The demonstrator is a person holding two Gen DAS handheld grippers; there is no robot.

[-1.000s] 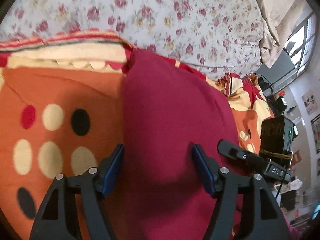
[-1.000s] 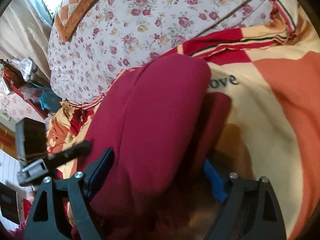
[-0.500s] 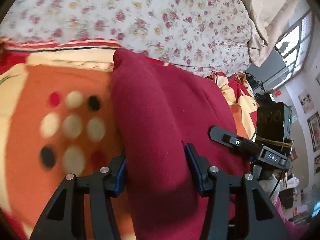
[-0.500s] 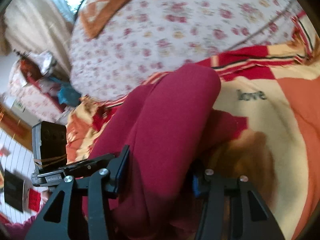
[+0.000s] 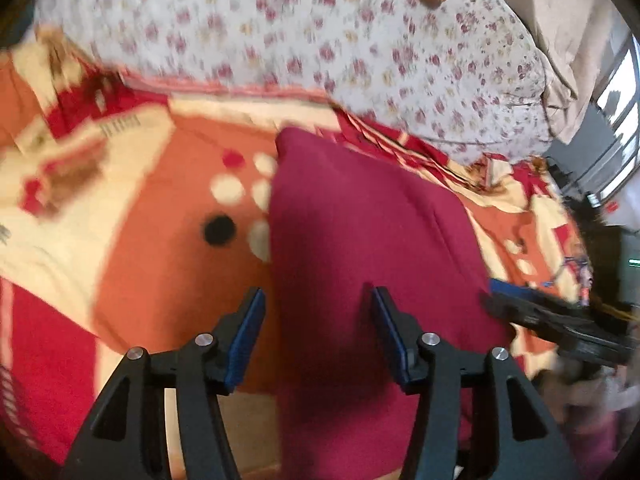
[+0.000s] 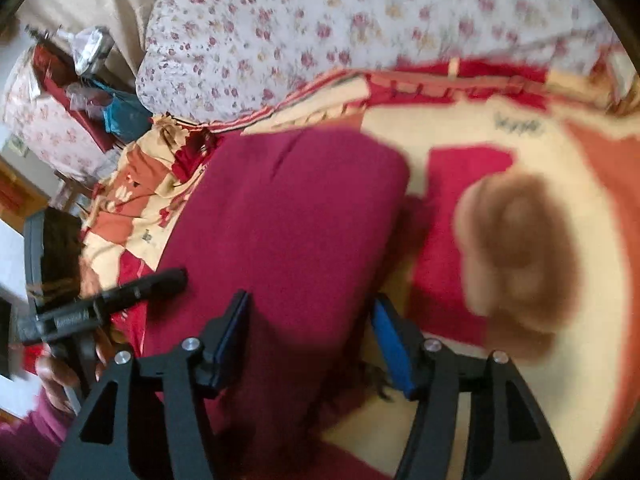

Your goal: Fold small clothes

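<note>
Changes since the earlier frames: both of your grippers have pulled back from the garment and their fingers have spread; the cloth now lies lower and flatter, and both views are blurred with motion.

Left gripper: bottom centre of its view, blue pads apart, straddling the near left edge of the cloth with a gap on each side. You are holding nothing.

Right gripper: bottom centre of its view, pads likewise apart. The right pad sits partly behind the cloth's edge, but no pinch shows.

Maroon garment: centre of both views, lying on the patterned blanket of the bed. It forms one thick, rounded block with a clean left edge and a soft doubled far end; a shallow crease runs lengthwise. The fabric looks plush and heavy, likely to stay put.

Floral quilt: upper part of both frames, beyond the garment.

Progress: by its bulk, at least one fold seems done. You may still need another fold or some smoothing; the near end is hidden.
</note>
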